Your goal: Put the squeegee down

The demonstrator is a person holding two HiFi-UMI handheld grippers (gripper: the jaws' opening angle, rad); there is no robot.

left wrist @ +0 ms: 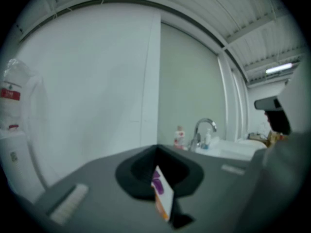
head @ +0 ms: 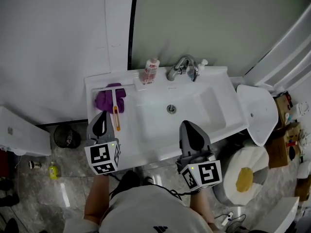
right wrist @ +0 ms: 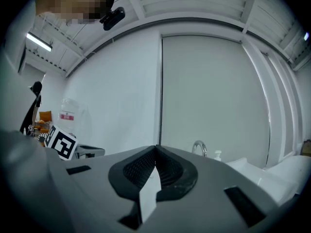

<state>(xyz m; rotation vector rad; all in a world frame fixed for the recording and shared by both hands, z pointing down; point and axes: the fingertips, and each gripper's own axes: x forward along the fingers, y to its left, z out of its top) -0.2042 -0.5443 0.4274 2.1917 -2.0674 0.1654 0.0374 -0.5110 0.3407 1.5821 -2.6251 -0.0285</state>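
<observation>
The squeegee (head: 115,106), white with an orange handle end, lies on the left ledge of the white sink (head: 214,81), across a purple cloth (head: 107,100). My left gripper (head: 103,115) hovers just in front of the handle, apart from it, with its jaws shut and nothing held. In the left gripper view the shut jaws (left wrist: 156,150) leave a thin slit that shows a sliver of purple and orange below. My right gripper (head: 187,124) hangs over the sink's front edge, shut and empty; in the right gripper view its ribbed jaws (right wrist: 156,150) meet.
A pink-labelled bottle (head: 149,71), a chrome faucet (head: 182,68) and a small white bottle (head: 202,63) stand along the back of the sink. A white toilet lid (head: 256,111) is at the right, a dark bin (head: 66,136) and a yellow bottle (head: 53,169) on the floor at the left.
</observation>
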